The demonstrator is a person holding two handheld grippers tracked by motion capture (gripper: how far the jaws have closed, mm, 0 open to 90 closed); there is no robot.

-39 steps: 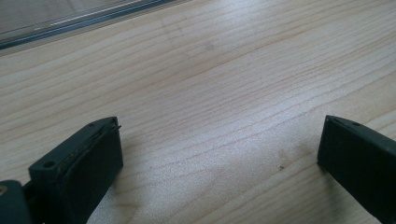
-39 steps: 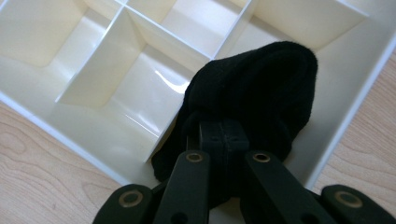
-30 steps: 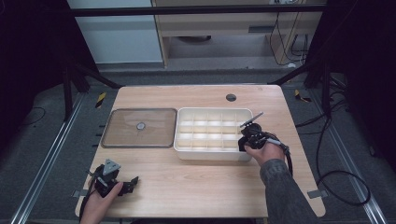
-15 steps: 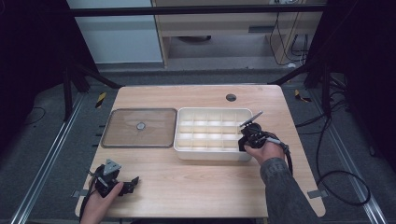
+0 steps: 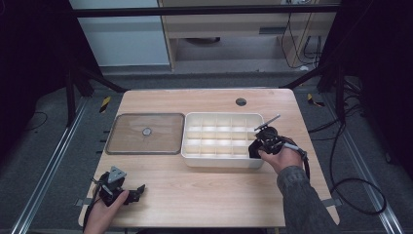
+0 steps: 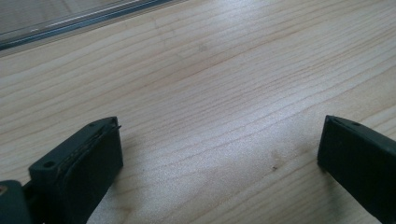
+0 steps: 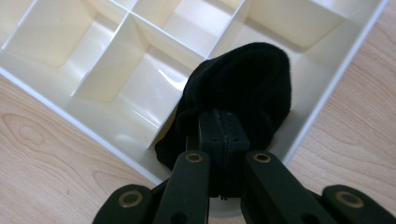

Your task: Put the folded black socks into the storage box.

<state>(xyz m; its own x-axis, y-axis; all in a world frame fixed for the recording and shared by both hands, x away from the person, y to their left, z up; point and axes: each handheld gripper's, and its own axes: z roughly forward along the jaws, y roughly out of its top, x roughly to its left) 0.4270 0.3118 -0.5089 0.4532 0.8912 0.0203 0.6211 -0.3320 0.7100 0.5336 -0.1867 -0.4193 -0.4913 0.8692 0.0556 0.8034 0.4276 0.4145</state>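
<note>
A white divided box [image 5: 195,146] stands mid-table, with several bare compartments [image 7: 42,37]. My right gripper [image 5: 256,147] is at its front right corner, shut on a black sock [image 7: 243,88] that hangs into the corner compartment. The sock's lower fold drapes over the box's near wall [image 7: 116,149]. My left gripper [image 5: 130,194] rests low on the table near the front left edge, its jaws wide apart over bare wood [image 6: 219,135] with nothing between them.
A clear flat lid [image 5: 146,134] with a small round knob lies left of the box; its edge [image 6: 70,23] runs across the top of the left gripper view. A dark round hole [image 5: 240,102] sits in the tabletop behind the box.
</note>
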